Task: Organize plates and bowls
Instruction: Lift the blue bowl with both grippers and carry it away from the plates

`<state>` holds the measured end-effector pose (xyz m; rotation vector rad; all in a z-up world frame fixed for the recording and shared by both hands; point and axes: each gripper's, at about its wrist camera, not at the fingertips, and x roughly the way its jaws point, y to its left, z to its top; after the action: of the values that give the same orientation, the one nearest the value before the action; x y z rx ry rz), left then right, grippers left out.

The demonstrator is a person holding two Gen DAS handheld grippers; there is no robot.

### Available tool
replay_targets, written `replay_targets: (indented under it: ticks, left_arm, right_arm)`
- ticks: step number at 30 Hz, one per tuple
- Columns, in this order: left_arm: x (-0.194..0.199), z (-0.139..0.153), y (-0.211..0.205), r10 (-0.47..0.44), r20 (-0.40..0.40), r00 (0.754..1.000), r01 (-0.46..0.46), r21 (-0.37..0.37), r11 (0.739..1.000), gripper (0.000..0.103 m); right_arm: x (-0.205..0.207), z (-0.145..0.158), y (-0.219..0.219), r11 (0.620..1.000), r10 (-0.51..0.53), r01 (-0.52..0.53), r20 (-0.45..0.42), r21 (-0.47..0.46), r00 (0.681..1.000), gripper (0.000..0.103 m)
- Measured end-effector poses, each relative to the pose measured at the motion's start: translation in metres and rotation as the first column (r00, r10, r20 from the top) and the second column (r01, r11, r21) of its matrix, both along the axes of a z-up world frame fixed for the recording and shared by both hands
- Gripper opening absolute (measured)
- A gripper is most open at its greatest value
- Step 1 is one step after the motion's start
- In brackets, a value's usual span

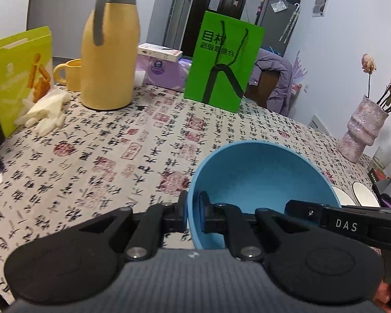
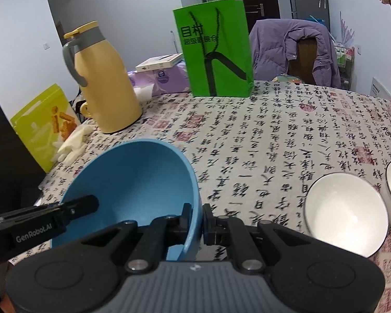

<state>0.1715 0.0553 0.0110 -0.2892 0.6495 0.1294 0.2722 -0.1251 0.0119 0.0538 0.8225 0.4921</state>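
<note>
Two white bowls (image 2: 346, 214) show whole only from the right wrist.

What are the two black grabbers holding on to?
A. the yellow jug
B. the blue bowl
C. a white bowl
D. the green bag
B: the left gripper and the right gripper are each pinched shut on the rim of the blue bowl, on opposite sides, while the yellow jug, green bag and white bowl stand untouched.
</note>
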Motion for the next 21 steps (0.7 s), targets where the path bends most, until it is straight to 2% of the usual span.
replay_targets:
  ticks: [14, 21]
  left_arm:
    - [-0.052, 0.012, 0.037, 0.055, 0.051, 0.997, -0.055, 0.002, 0.998, 0.008]
    - [-0.074, 0.011, 0.055, 0.091, 0.052, 0.994, -0.092, 0.008, 0.996, 0.008]
  right_arm:
    - [-0.039, 0.008, 0.041, 0.999, 0.043, -0.044, 0.018, 0.026, 0.999, 0.008]
    - [-0.057, 0.005, 0.063, 0.997, 0.070, -0.071, 0.011, 0.036, 0.997, 0.008]
